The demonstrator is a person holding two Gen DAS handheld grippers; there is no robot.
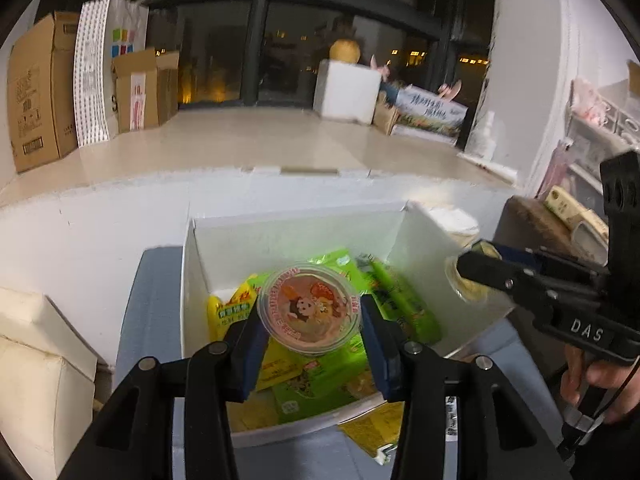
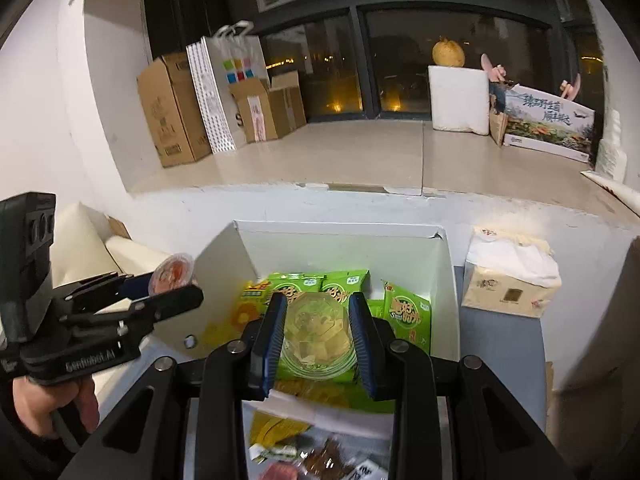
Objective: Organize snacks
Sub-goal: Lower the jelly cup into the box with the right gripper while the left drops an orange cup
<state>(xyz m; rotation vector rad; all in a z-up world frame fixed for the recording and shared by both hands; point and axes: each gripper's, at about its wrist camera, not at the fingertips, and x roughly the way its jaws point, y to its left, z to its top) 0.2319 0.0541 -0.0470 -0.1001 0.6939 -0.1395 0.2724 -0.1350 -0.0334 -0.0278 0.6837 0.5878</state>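
Two jelly cups held above the white box [image 2: 344, 240]

Left gripper [image 1: 310, 322] has a pink-lidded cup [image 1: 309, 306], cartoon face on the foil, between its blue pads; whether they press it I cannot tell. Right gripper [image 2: 318, 338] clamps a clear cup [image 2: 318, 334] of pale yellow jelly. Both hang over the box's green and yellow packets [image 2: 408, 312].

The white box [image 2: 400, 254] is open at the top, so a tool can pass straight down into it, though green and yellow snack packets [image 2: 408, 316] cover its floor. A tissue pack [image 2: 508, 280] stands just beside its right wall and a white ledge [image 2: 280, 204] rises behind it. Each tool already carries a cup above the box: the left tool [image 1: 310, 330] a pink-lidded one [image 1: 308, 308], the right tool [image 2: 318, 332] a clear one [image 2: 316, 336].
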